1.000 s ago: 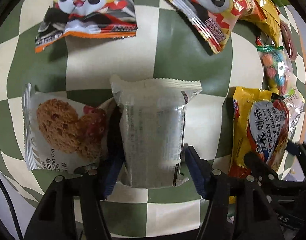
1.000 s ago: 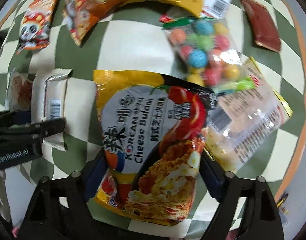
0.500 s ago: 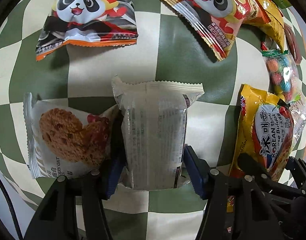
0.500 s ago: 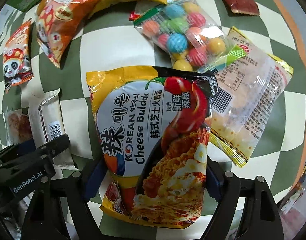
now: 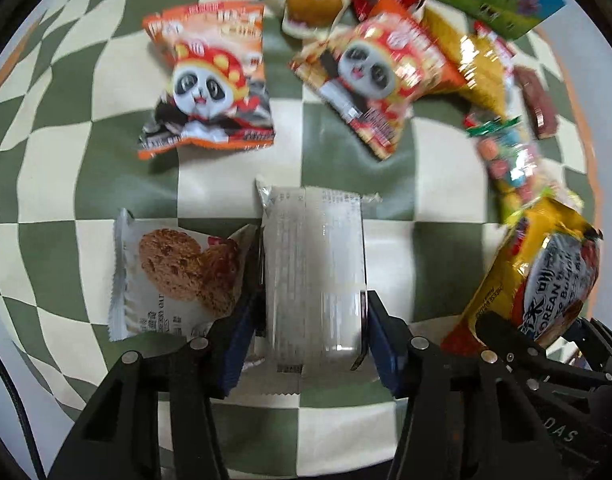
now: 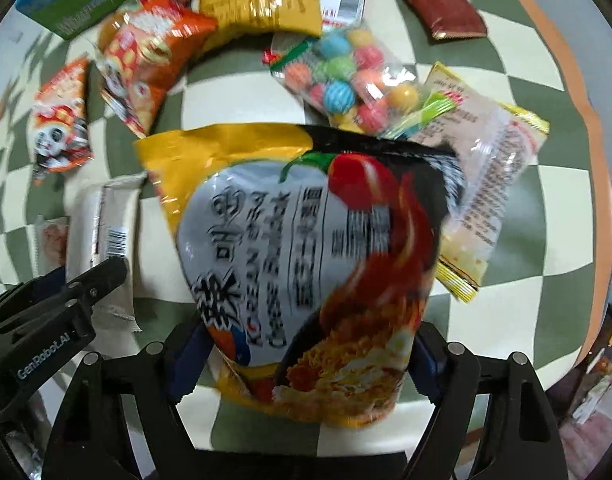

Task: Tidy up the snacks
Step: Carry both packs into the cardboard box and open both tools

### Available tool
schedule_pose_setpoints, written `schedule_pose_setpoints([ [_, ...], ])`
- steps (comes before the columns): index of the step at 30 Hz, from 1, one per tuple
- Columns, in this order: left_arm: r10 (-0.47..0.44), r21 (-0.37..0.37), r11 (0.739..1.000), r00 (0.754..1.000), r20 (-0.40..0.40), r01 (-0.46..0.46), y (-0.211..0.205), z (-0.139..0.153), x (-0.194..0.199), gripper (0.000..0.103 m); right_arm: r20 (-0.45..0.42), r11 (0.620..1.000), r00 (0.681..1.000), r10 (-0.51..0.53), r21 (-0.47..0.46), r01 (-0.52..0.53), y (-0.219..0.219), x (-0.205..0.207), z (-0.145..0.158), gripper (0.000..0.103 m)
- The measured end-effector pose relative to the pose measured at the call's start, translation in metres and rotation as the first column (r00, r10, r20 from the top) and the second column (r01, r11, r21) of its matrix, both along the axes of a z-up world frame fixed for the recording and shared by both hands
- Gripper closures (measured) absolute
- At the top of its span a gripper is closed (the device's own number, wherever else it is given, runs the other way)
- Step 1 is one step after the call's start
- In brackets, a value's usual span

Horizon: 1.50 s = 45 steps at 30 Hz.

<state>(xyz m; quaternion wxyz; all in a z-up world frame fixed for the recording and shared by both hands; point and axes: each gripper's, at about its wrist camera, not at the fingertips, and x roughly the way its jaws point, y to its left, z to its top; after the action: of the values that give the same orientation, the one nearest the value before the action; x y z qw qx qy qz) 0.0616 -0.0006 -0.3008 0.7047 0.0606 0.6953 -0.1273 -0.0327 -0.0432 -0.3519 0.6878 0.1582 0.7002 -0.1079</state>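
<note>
My left gripper point(image 5: 306, 320) is shut on a white cookie packet point(image 5: 314, 264), lying print-side up over the checked cloth. An oat cookie packet point(image 5: 174, 272) lies just left of it. My right gripper point(image 6: 306, 356) is shut on a yellow Korean cheese noodle bag point(image 6: 314, 264) and holds it lifted above the cloth; the bag also shows at the right of the left wrist view point(image 5: 542, 280). The left gripper and white packet point(image 6: 102, 236) show at the left of the right wrist view.
Two panda snack bags point(image 5: 210, 80) point(image 5: 374, 76), a yellow bag point(image 6: 262, 4), a bag of coloured balls point(image 6: 346, 76), a clear yellow-edged packet point(image 6: 482, 200), a dark red packet point(image 6: 438, 4) and a green-blue box point(image 6: 78, 0) lie on the green-and-cream checked cloth point(image 5: 346, 140).
Both grippers have risen and pulled back with their packets. The noodle bag has come up off the cloth. More of the far snacks now shows.
</note>
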Motion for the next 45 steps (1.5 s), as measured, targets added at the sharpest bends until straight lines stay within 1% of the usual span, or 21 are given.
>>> schedule_pose_setpoints([
  [4,0.005,-0.046,0.999,1.000,0.025,-0.004,0.001,0.033,-0.008,0.052,0.061,1.000,0.998,0.006,0.021,-0.007,-0.003,-0.005,0.025,0.018],
  [6,0.017,-0.073,0.997,0.999,0.039,-0.014,0.006,0.054,-0.010,0.052,0.099,0.999,0.995,0.016,0.029,-0.019,-0.006,-0.005,0.045,0.018],
  [9,0.042,-0.102,0.994,0.997,0.067,-0.035,0.007,0.078,0.001,0.052,0.151,0.998,0.988,0.043,0.037,-0.049,-0.012,-0.003,0.069,0.018],
  [11,0.064,-0.118,0.992,0.993,0.098,-0.052,0.008,0.100,0.010,0.052,0.182,0.996,0.982,0.058,0.059,-0.069,-0.020,0.003,0.087,0.018],
  [13,0.090,-0.152,0.986,0.987,0.130,-0.070,0.013,0.122,0.033,0.052,0.212,0.993,0.975,0.063,0.086,-0.083,-0.033,0.008,0.097,0.018],
  [15,0.103,-0.182,0.981,0.979,0.174,-0.071,0.008,0.155,0.046,0.052,0.237,0.989,0.969,0.065,0.115,-0.095,-0.045,0.018,0.113,0.018],
  [16,0.108,-0.193,0.979,0.974,0.199,-0.069,0.002,0.167,0.065,0.052,0.253,0.986,0.965,0.067,0.131,-0.103,-0.051,0.028,0.130,0.018],
  [17,0.113,-0.205,0.977,0.968,0.223,-0.067,-0.004,0.175,0.078,0.052,0.268,0.983,0.961,0.069,0.144,-0.111,-0.055,0.041,0.160,0.018],
  [18,0.119,-0.224,0.972,0.961,0.250,-0.062,-0.007,0.194,0.087,0.052,0.283,0.980,0.956,0.070,0.158,-0.119,-0.058,0.058,0.176,0.018],
  [19,0.123,-0.236,0.970,0.955,0.269,-0.059,-0.027,0.189,0.106,0.052,0.309,0.976,0.948,0.073,0.175,-0.132,-0.066,0.069,0.190,0.018],
  [21,0.139,-0.268,0.962,0.944,0.300,-0.056,-0.040,0.207,0.132,0.052,0.338,0.970,0.937,0.084,0.186,-0.154,-0.077,0.089,0.211,0.018],
  [23,0.148,-0.289,0.956,0.938,0.312,-0.055,-0.049,0.218,0.160,0.052,0.373,0.963,0.922,0.101,0.196,-0.185,-0.090,0.114,0.232,0.018],
  [27,0.178,-0.291,0.953,0.932,0.317,-0.083,-0.064,0.221,0.223,0.052,0.410,0.949,0.902,0.131,0.212,-0.234,-0.111,0.176,0.259,0.018],
  [28,0.185,-0.291,0.952,0.934,0.306,-0.093,-0.067,0.217,0.242,0.052,0.415,0.946,0.898,0.144,0.208,-0.247,-0.116,0.198,0.261,0.018],
  [30,0.205,-0.294,0.949,0.937,0.283,-0.119,-0.070,0.208,0.271,0.052,0.403,0.942,0.900,0.167,0.205,-0.267,-0.120,0.228,0.257,0.018],
  [33,0.229,-0.282,0.946,0.945,0.234,-0.160,-0.074,0.181,0.318,0.052,0.349,0.931,0.918,0.187,0.236,-0.279,-0.128,0.281,0.234,0.018],
  [36,0.232,-0.247,0.952,0.951,0.204,-0.179,-0.077,0.155,0.345,0.052,0.283,0.925,0.939,0.195,0.265,-0.272,-0.134,0.324,0.204,0.018],
  [37,0.231,-0.234,0.955,0.955,0.187,-0.185,-0.078,0.142,0.355,0.052,0.253,0.924,0.949,0.189,0.280,-0.259,-0.137,0.340,0.187,0.018],
  [39,0.234,-0.204,0.959,0.958,0.165,-0.199,-0.079,0.121,0.368,0.052,0.211,0.924,0.958,0.192,0.291,-0.249,-0.141,0.363,0.173,0.018],
  [44,0.244,-0.142,0.964,0.962,0.120,-0.226,-0.079,0.082,0.395,0.052,0.095,0.930,0.979,0.181,0.309,-0.201,-0.154,0.409,0.110,0.018],
  [45,0.240,-0.125,0.966,0.965,0.104,-0.227,-0.078,0.073,0.401,0.050,0.081,0.931,0.981,0.176,0.311,-0.193,-0.156,0.416,0.101,0.018],
])
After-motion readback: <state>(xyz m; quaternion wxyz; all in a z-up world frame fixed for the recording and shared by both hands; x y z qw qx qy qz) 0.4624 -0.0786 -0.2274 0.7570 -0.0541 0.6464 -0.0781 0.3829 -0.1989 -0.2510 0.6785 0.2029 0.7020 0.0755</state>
